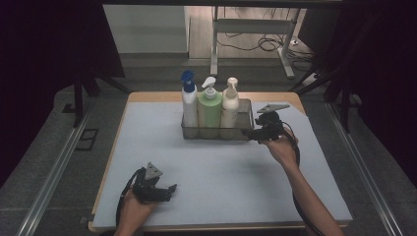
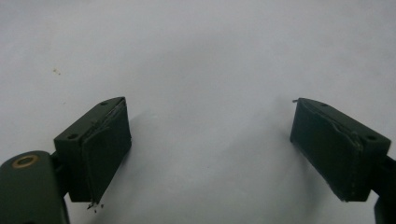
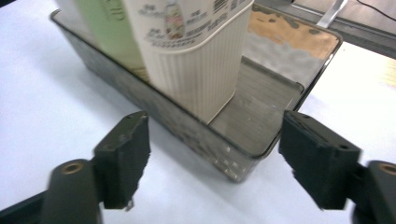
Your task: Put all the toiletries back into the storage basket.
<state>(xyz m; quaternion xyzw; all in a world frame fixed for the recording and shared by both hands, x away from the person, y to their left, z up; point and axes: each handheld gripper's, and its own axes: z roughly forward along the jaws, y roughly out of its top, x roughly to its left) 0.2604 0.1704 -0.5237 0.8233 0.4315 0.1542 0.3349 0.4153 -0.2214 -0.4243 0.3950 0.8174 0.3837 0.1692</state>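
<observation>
At the near edge of the table, the left gripper is held low over the pale blue mat, its jaws spread wide with nothing between them. Farther in, the right gripper is seen just beside the right end of the clear tray, its jaws parted and holding nothing; the tray's corner lies close ahead of them in the right gripper view. Three pump bottles are stood upright in the tray in a row: a cream bottle, a green bottle and a white bottle with a blue pump. Bottle tops are cut off in the right gripper view. Beyond the table, a grey floor, desk legs and cables are seen between dark curtains.
</observation>
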